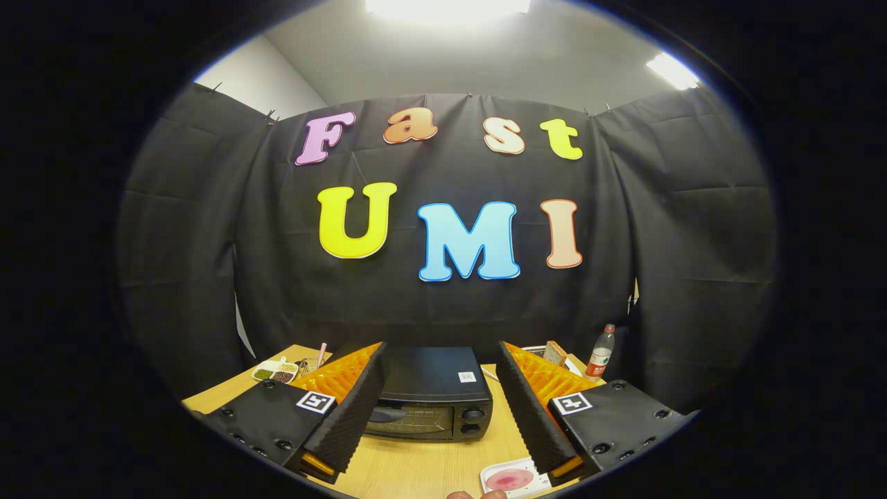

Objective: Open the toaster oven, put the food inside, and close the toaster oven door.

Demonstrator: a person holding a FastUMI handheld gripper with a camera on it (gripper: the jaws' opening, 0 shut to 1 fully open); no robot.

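Wooden desk (416, 471) fills the bottom middle of the frame. My tongs (440, 409) are spread wide, released. The black toaster oven (433, 402) sits between them, door shut. Ceiling lights (447, 5) glow up top.

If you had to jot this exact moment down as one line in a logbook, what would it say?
hand-held gripper: open, holding nothing | toaster oven: just ahead between fingers, door closed | food plate: on table near right finger | stage: door not yet opened
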